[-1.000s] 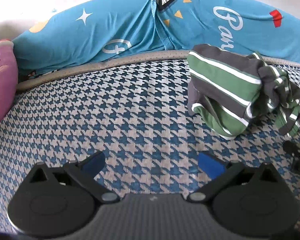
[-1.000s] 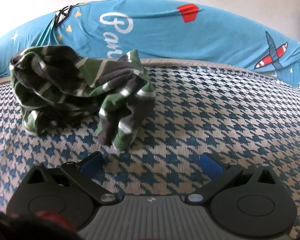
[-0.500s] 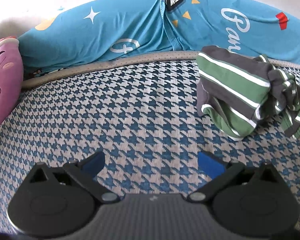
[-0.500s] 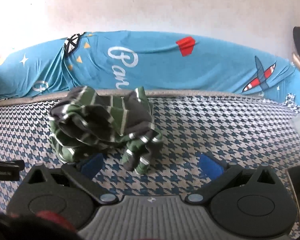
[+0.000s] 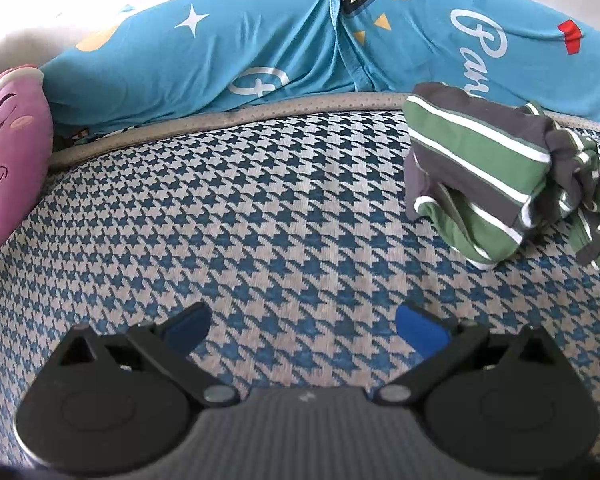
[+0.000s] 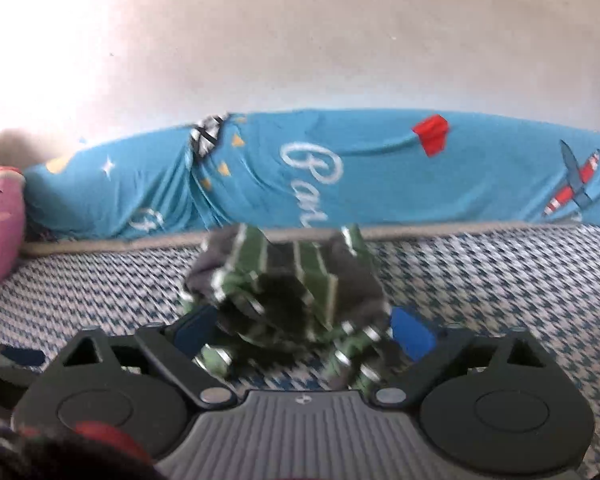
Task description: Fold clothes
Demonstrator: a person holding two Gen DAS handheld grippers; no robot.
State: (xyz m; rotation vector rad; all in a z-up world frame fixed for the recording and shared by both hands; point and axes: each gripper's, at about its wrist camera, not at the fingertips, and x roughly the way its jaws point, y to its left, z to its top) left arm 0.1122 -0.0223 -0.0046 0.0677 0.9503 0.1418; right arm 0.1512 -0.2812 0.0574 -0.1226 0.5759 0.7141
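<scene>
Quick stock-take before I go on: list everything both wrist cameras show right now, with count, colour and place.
Striped garment: one, green, grey and white, crumpled on the mattress.
Mattress cover: one, blue and beige houndstooth, underneath.
Printed sheet: one, turquoise, bunched along the far edge.
Plush toy: one, purple and pink, far left.
Wall: pale, behind.
Left gripper: black, blue pads, open over bare mattress.
Right gripper: black, blue pads, open, the garment between its fingers.

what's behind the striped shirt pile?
Behind the striped shirt runs the mattress's grey edge, then the blue printed bedding against the wall. The shirt covers the lower end of the bedding's white lettering.
</scene>
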